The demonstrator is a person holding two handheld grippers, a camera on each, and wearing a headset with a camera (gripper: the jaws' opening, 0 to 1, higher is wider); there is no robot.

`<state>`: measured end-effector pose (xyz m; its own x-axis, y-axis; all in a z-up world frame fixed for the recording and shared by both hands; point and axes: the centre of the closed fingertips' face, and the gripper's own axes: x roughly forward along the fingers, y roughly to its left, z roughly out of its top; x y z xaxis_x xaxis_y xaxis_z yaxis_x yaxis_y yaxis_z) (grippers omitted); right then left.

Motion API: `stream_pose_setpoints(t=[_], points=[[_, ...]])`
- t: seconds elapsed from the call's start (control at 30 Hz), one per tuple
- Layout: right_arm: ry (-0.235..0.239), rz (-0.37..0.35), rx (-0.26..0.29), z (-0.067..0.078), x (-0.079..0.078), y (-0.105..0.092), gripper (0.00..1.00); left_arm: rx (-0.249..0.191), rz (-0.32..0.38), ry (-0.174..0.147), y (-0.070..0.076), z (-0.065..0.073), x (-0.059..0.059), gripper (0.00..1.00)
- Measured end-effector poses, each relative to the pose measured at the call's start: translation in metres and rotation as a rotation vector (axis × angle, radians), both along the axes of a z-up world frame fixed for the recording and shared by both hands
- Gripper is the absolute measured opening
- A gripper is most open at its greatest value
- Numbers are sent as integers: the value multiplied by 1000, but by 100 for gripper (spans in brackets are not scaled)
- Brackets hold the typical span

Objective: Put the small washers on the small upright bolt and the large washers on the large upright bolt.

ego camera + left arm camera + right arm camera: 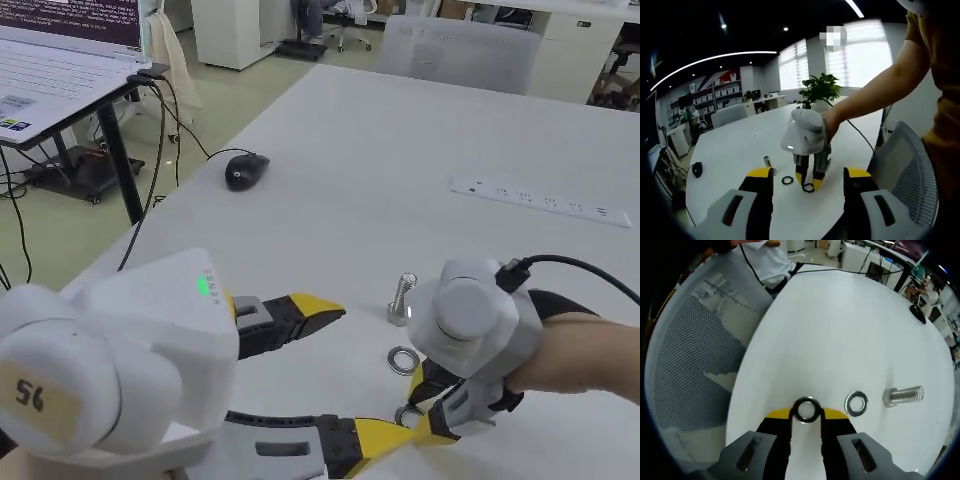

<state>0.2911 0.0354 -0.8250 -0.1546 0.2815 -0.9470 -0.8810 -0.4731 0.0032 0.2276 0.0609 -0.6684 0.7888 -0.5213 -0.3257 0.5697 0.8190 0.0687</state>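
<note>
A silver bolt (403,298) stands upright on the white table (380,180). One loose washer (403,360) lies flat just in front of it. My right gripper (420,415) points down at the table, shut on a second washer (408,413) that rests at the surface. In the right gripper view that washer (806,410) sits between the yellow tips, with the loose washer (856,403) and the bolt (903,395) to its right. My left gripper (365,375) is open and holds nothing, its jaws spread to either side of the washers. The left gripper view has the right gripper (808,182) ahead.
A black mouse (246,170) and a white power strip (540,198) lie farther back on the table. A laptop (60,50) on a stand is at the far left, with cables hanging. A mesh chair (690,340) stands at the table's near edge.
</note>
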Motion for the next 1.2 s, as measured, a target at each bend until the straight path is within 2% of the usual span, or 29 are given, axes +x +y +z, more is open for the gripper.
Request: stream_pose_setpoints(t=[0.17, 0.3, 0.57, 0.7, 0.93, 1.2], points=[[1, -18, 19, 13, 6, 3, 21, 5, -5, 7, 0, -3, 1, 56], [-24, -33, 42, 29, 19, 3, 21, 1, -14, 4, -3, -2, 1, 56], [-84, -78, 83, 63, 57, 10, 21, 3, -24, 9, -2, -3, 3, 56], [-108, -83, 96, 75, 71, 18, 21, 0, -22, 8, -1, -3, 5, 56], [-133, -80, 113, 85, 92, 34, 21, -5, -7, 12, 4, -3, 11, 56], [-138, -63, 124, 85, 107, 57, 21, -3, 5, 19, 9, -5, 17, 55]])
